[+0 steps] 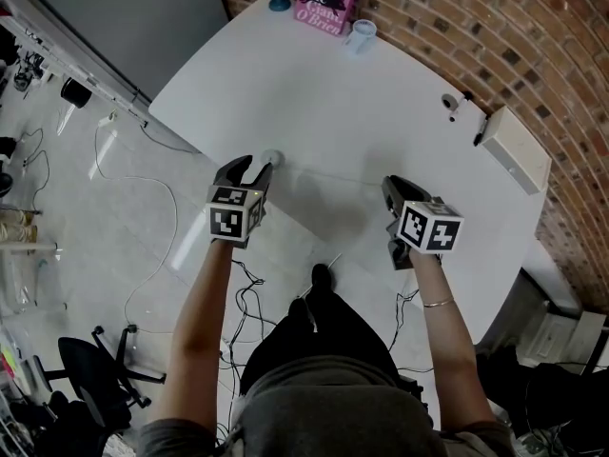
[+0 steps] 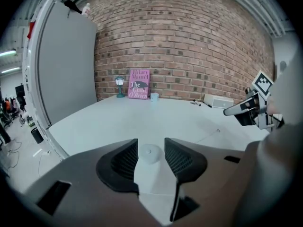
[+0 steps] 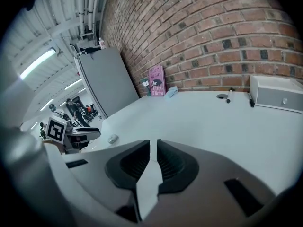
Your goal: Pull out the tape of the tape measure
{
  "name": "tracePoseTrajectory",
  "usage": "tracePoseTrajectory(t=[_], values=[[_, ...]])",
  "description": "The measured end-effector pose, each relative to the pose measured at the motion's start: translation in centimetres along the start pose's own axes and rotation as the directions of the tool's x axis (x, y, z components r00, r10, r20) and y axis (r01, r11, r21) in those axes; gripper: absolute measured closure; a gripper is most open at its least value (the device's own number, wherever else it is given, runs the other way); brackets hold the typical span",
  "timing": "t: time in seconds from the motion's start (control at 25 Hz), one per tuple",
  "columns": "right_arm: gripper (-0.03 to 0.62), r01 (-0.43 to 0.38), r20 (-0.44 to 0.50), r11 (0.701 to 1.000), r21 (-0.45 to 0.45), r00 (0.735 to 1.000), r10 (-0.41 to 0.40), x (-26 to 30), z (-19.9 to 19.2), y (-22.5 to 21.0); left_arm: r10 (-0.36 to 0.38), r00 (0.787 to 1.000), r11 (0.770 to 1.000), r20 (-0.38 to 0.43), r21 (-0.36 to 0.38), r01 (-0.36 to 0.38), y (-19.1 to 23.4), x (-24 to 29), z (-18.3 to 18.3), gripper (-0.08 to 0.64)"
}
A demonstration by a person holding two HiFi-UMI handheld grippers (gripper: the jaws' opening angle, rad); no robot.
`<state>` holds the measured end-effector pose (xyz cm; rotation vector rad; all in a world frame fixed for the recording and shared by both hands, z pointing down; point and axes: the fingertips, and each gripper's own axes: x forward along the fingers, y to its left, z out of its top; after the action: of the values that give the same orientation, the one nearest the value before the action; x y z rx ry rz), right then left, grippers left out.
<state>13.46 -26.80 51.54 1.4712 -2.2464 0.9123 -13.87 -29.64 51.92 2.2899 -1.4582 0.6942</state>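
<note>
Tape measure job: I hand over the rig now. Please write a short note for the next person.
Left gripper: open, the tape measure between its jaws, not gripped.
Right gripper: jaws nearly together, nothing between them.
The tape measure sits on the white table; a thin strip, apparently its tape, lies toward the right gripper.
Done: tape seems partly out.
Left: perhaps more pulling.

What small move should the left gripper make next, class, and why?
Probably close the left gripper on the tape measure. The small round white case sits on the table between its open jaws, not yet gripped, and likely needs holding before pulling.
</note>
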Motion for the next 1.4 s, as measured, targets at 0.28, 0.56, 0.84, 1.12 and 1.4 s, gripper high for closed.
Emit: tracePoseTrajectory(t=[0.28, 0.56, 0.84, 1.12, 1.4], values=[[0.574, -0.013, 0.073, 0.999, -0.036, 0.997, 0.015, -1.7, 1.2, 3.1, 0.029, 0.998, 0.999, 0.058, -0.023, -0.028, -0.7, -2.4, 0.3, 0.42], [0.586, -0.03, 0.102, 0.997, -0.078, 0.994, 0.038, -3.1, 0.6, 5.9, 0.052, 0.992, 0.998, 0.118, -0.053, -0.046, -1.6, -5.1, 0.5, 0.477], [0.586, -0.038, 0.14, 0.993, -0.108, 0.989, 0.053, -4.6, 0.5, 7.6, 0.063, 0.986, 0.997, 0.154, -0.06, -0.055, -2.6, -7.6, 0.4, 0.504], [0.588, -0.018, 0.195, 0.989, -0.144, 0.98, 0.046, -6.5, 0.6, 8.6, 0.073, 0.974, 0.996, 0.214, -0.06, -0.061, -3.9, -9.9, 0.9, 0.512], [0.588, -0.036, 0.24, 0.986, -0.162, 0.968, 0.075, -7.8, 0.8, 10.0, 0.084, 0.964, 0.995, 0.253, -0.074, -0.067, -4.5, -11.8, 1.0, 0.517]])
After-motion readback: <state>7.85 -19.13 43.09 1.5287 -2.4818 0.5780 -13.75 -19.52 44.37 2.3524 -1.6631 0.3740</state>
